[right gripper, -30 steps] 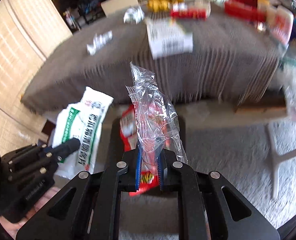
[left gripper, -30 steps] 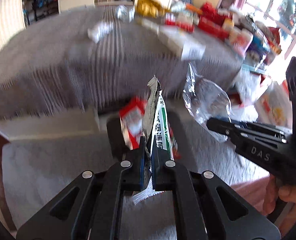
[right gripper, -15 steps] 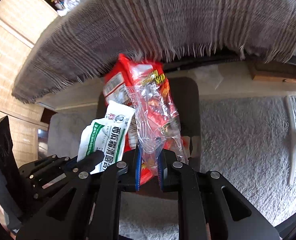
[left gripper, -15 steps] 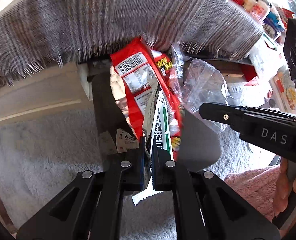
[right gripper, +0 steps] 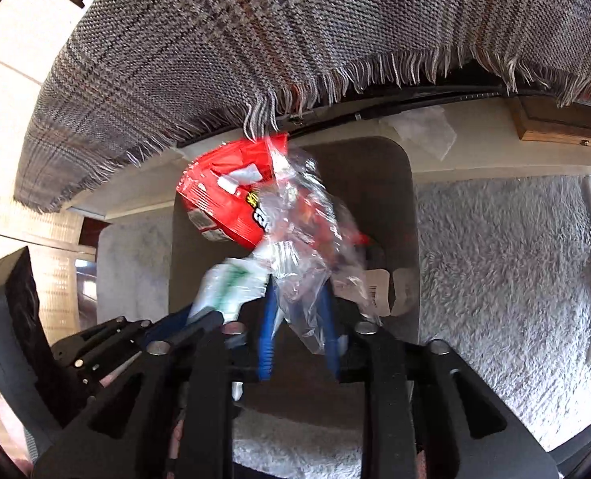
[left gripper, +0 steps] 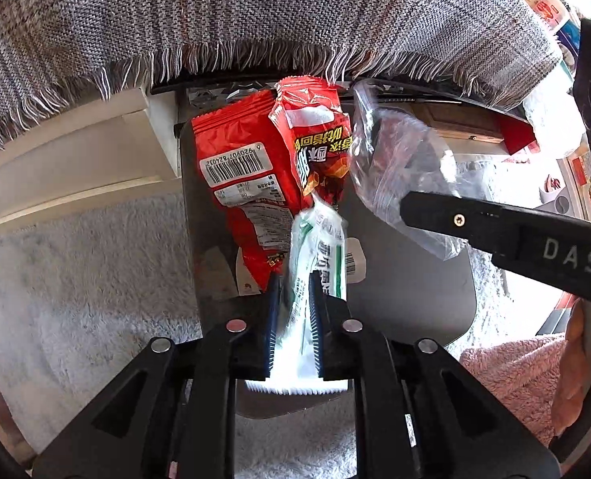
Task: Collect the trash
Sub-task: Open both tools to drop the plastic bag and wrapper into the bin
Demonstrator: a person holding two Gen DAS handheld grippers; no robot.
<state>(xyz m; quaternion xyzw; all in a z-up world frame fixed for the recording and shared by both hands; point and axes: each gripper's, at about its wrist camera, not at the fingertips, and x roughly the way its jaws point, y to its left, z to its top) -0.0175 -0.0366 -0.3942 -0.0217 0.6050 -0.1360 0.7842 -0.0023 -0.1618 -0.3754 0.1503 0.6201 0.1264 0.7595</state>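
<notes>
A dark grey trash bin (left gripper: 411, 295) stands on the carpet below the table edge, with red snack bags (left gripper: 251, 175) inside. My left gripper (left gripper: 293, 279) is over the bin, jaws parted, with a white and green wrapper (left gripper: 315, 247) loose between them. My right gripper (right gripper: 297, 299) is also over the bin (right gripper: 383, 183), jaws parted, with a clear plastic bag (right gripper: 303, 247) slipping between the blue pads. The red bags (right gripper: 223, 195) and the white-green wrapper (right gripper: 231, 283) show in the right wrist view. The right gripper's finger (left gripper: 495, 227) reaches in from the right with the clear bag (left gripper: 399, 167).
A grey fringed tablecloth (left gripper: 255, 20) hangs over the table edge just above the bin. Light shaggy carpet (right gripper: 503, 263) surrounds the bin. A cream skirting or shelf (left gripper: 68, 159) lies at left. A pink sleeve (left gripper: 507, 379) shows at lower right.
Both grippers have dropped lower over the bin and their jaws have parted. The wrapper and the clear bag now sit loose between the fingers.
</notes>
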